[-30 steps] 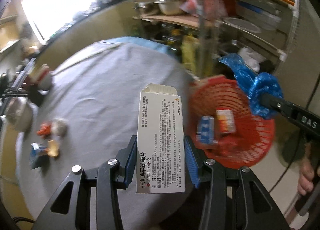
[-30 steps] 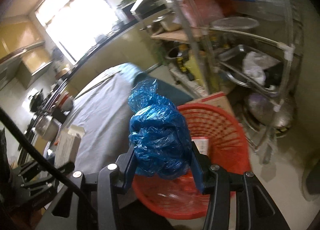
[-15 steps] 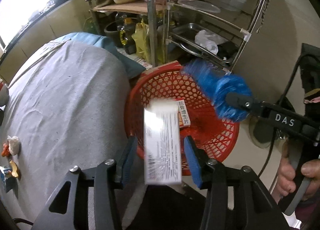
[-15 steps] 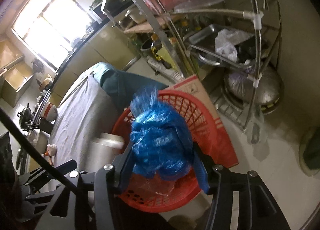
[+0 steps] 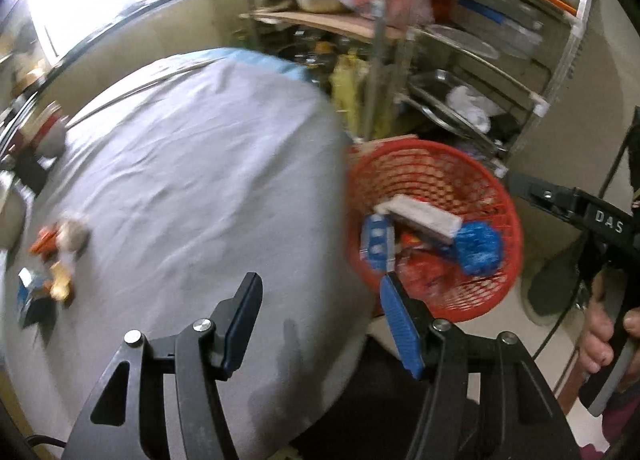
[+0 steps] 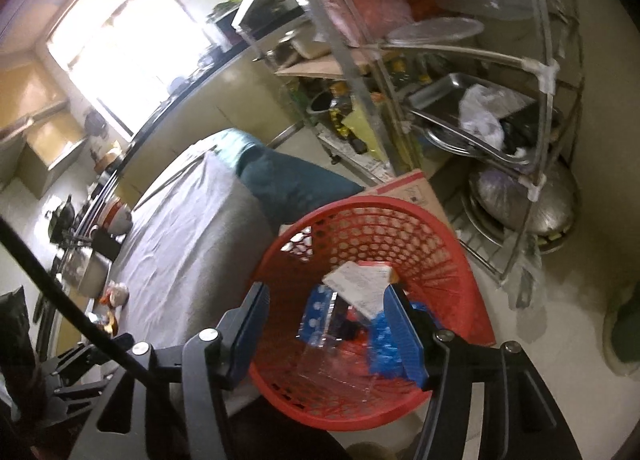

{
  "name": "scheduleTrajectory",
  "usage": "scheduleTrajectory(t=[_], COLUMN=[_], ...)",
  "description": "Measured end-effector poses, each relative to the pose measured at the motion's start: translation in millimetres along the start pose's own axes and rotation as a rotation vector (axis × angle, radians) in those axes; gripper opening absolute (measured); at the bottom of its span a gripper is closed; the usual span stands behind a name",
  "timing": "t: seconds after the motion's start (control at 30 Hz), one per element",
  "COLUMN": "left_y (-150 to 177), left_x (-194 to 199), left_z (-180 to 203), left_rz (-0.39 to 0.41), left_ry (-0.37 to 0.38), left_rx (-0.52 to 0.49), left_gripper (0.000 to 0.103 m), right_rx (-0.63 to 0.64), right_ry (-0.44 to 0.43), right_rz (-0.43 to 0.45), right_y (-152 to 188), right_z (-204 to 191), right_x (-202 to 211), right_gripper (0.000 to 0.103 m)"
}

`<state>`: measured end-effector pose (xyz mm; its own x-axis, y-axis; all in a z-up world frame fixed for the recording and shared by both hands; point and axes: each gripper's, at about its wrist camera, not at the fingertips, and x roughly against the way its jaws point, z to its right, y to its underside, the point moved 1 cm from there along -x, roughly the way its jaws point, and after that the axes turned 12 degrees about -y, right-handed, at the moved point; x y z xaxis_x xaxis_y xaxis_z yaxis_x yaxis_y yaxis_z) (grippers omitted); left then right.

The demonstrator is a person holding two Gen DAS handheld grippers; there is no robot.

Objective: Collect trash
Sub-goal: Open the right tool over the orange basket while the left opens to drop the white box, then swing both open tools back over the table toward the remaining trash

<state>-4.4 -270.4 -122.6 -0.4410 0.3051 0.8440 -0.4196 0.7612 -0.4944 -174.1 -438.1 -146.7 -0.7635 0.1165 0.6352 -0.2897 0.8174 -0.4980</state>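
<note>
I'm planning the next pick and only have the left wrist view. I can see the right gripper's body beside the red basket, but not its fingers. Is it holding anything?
Observer: No. The right gripper is open, with nothing between its fingers, and it hangs above the red basket.
Operator: Where is the blue bag relative to it?
Observer: The blue bag lies in the basket, partly hidden behind one finger.
Operator: Is there anything in there that I can't make out?
Observer: What looks like clear plastic wrap lies low in the basket.
</note>
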Motion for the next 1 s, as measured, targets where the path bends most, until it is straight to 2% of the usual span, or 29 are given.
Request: scheduleTrajectory(t=[0.3, 0.5, 0.7, 1.0], left_y=[27.9, 50.3, 62.2, 61.3], left_x=[30.8, 42.1, 44.7, 39.9], left_z=[-92.8, -131.4, -145.1, -137.8], left_rz=[0.009, -0.005, -0.004, -0.011], left_ry=[-0.166, -0.254, -0.27, -0.261], left_rx=[0.228, 0.304, 0.332, 0.31], left_gripper=[0.062, 0.063, 0.063, 0.063], right_rx=[0.178, 0.275, 0.327, 0.312], right_ry=[-0.111, -0.176, -0.202, -0.178], right_rz=[-0.085, -0.132, -0.161, -0.159], right_y=[13.4, 26.1, 38.0, 34.4], right_z=[-89.2, -142.8, -175.7, -169.6], right_x=[-33.7, -53.6, -63.5, -60.6], right_gripper=[0.063, 0.063, 0.063, 0.063])
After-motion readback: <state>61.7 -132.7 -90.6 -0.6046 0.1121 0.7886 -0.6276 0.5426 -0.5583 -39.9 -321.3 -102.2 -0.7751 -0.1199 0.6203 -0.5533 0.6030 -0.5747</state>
